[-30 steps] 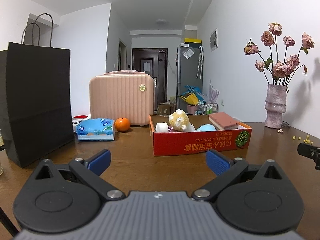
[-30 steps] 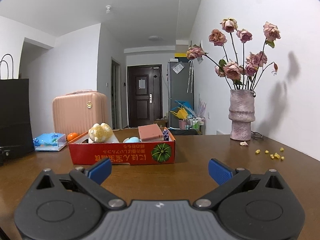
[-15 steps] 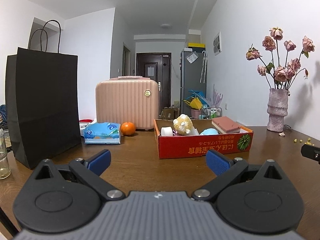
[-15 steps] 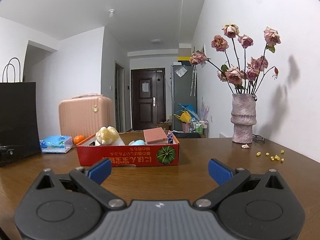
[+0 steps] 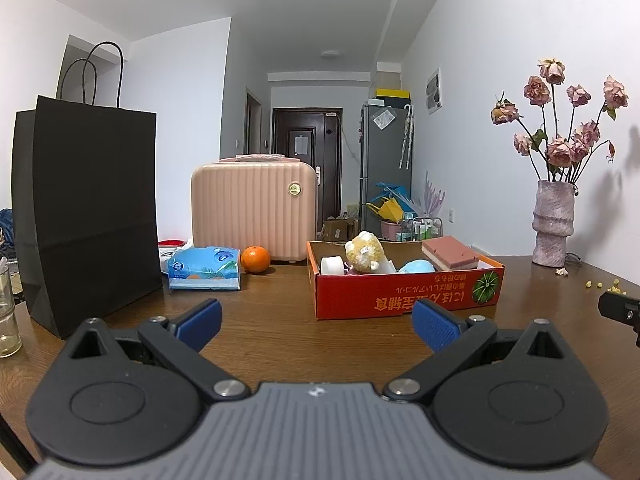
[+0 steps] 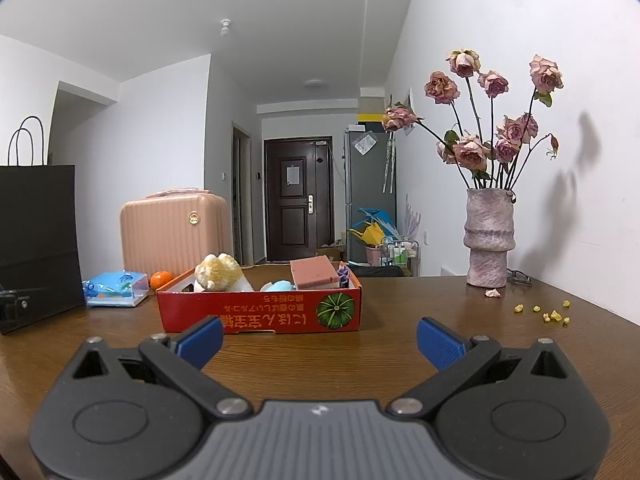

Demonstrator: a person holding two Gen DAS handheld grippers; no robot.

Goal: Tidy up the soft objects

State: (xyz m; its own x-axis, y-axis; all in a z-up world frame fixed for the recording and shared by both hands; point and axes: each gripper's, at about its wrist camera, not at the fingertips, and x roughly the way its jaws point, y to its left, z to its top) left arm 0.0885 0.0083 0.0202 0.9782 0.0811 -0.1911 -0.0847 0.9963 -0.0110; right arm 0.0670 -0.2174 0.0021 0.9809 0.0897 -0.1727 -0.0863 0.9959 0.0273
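Observation:
A red cardboard tray (image 5: 404, 298) (image 6: 260, 312) rests on the brown table and holds a yellow plush toy (image 5: 364, 250) (image 6: 218, 272), a pink sponge block (image 5: 450, 254) (image 6: 314, 274), a light blue soft item (image 5: 416, 267) (image 6: 278, 286) and a white roll (image 5: 332, 266). A blue tissue pack (image 5: 204, 268) (image 6: 114, 288) lies left of the tray. My left gripper (image 5: 316, 322) is open, low over the table in front of the tray, with nothing between its fingers. My right gripper (image 6: 318, 338) is open too, just short of the tray's front wall.
A tall black paper bag (image 5: 86, 208) stands at the left, a glass jar (image 5: 6, 316) beside it. A pink suitcase (image 5: 254, 208) and an orange (image 5: 256, 259) sit behind the tissue pack. A vase of dried roses (image 6: 490, 236) stands right, yellow crumbs (image 6: 546, 314) near it.
Both cameras have tilted upward, so the tray and table sit lower in each view. Both grippers stay open. No object on the table has moved.

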